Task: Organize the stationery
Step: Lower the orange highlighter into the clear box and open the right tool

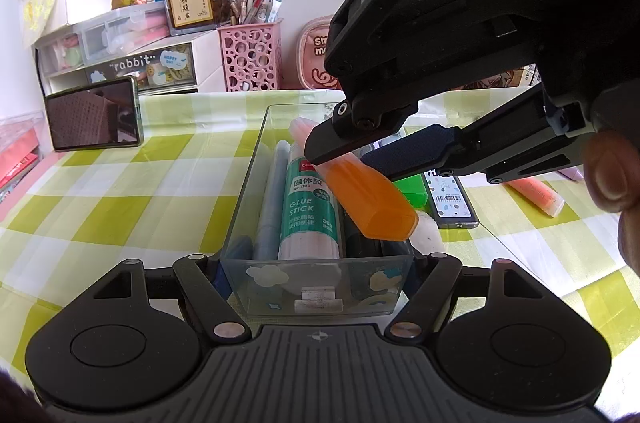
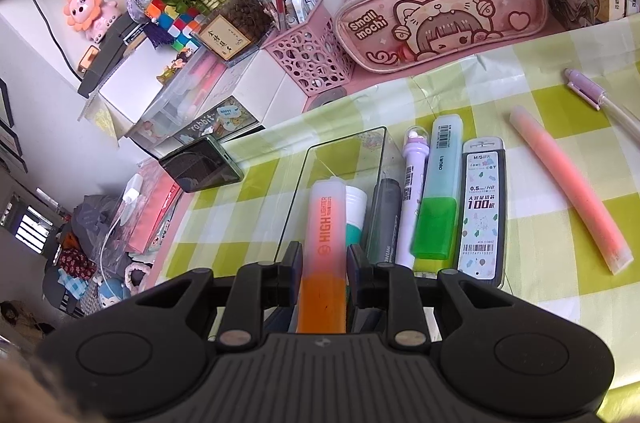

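- Your left gripper (image 1: 316, 263) squeezes the near end of the clear plastic box (image 1: 248, 183) on the checked table (image 1: 120, 207).
- Your right gripper (image 2: 323, 263) pinches the orange highlighter pen (image 2: 325, 223), tilted over the box.

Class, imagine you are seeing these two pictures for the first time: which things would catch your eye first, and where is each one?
First, the orange highlighter pinched in the right gripper, tilted over the clear box that the left gripper clamps by its near end. Next, the pink pencil case against the back wall, and the pink highlighter lying alone on the green checked cloth.
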`<state>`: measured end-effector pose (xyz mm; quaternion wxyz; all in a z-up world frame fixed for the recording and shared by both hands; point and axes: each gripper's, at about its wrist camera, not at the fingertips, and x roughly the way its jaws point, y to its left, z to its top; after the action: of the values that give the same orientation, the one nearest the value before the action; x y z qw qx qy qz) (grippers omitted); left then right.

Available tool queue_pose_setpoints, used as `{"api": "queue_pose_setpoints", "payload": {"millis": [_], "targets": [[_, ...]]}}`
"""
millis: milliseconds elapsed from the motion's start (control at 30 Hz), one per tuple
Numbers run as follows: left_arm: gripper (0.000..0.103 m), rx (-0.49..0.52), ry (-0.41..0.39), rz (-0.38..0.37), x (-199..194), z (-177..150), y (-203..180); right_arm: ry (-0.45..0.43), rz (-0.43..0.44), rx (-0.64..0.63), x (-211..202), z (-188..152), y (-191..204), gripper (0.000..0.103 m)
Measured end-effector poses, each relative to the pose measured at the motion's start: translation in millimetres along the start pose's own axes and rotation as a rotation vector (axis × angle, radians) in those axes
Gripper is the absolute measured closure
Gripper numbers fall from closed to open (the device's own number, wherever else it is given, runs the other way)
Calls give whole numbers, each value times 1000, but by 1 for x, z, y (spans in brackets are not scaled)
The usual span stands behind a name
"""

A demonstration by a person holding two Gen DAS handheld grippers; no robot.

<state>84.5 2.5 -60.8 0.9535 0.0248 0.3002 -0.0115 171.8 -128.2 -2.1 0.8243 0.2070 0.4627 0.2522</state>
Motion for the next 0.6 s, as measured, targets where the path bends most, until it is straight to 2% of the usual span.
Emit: {"api": "queue_pose_setpoints", "payload": {"millis": [300,500,600], "targets": [[30,1,0,0,0,0,-1,-23,-14,-60,-2,-1,7,65],[30,1,0,-1,0,-1,-1,-30,-47,-170,1,5,17,65],[30,2,0,0,0,-1,-1,-58,-46,-177,-6,6,14,65]]}}
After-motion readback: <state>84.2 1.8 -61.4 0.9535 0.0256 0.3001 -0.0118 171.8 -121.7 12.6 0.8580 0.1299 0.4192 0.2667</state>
